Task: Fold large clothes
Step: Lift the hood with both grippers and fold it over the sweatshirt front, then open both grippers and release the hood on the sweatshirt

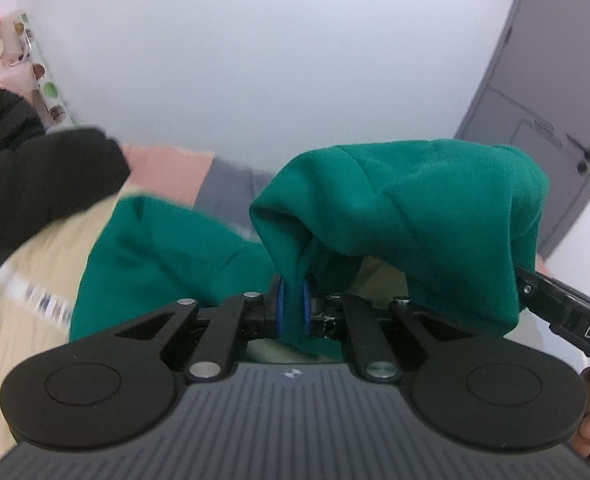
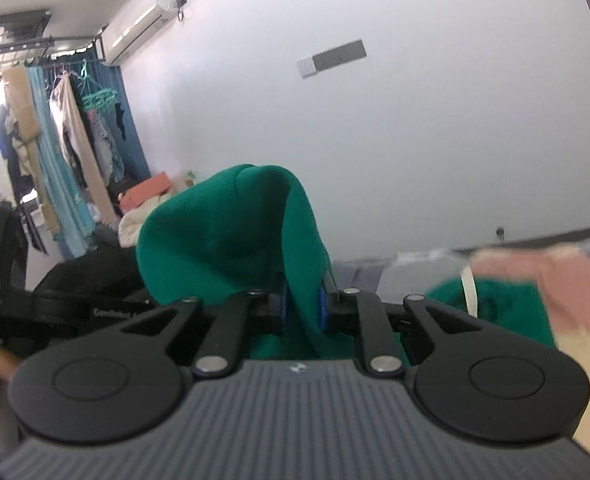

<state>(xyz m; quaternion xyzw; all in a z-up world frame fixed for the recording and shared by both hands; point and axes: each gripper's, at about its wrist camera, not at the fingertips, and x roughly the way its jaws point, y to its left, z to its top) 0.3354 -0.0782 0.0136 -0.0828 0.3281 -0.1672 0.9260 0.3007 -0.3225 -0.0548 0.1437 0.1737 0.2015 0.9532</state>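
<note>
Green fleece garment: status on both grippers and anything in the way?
Left gripper shut on green fleece garment. Right gripper shut on it too, fabric lifted between them. Black jacket lies close by on the left.

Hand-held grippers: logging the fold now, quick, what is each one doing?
Left hand-held gripper: shut on the green garment.
Right hand-held gripper: shut on the green garment.
</note>
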